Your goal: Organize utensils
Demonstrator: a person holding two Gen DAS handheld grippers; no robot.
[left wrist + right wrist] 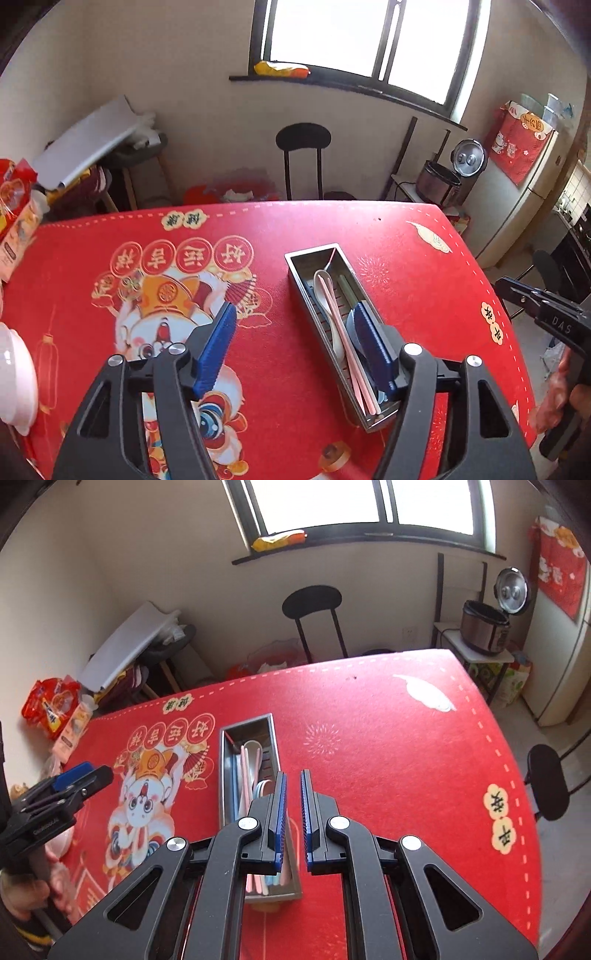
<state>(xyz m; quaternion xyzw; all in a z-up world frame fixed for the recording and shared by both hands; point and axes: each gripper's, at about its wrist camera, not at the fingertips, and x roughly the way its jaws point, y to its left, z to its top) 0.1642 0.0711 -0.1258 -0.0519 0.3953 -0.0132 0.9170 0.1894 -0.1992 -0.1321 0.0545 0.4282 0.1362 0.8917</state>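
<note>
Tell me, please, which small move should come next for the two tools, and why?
Probably lift both tools clear and look for any utensil left outside. The left tool stands open and empty, and the right tool holds nothing, its jaws nearly together. The white spoon and pink chopsticks already lie in the metal tray; no loose utensil shows on the red mat.

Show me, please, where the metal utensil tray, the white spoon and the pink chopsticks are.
metal utensil tray (301,267): left wrist view, on its far left rim.
white spoon (320,286): left wrist view, on its bowl.
pink chopsticks (338,321): left wrist view, on the middle of the shafts.
</note>
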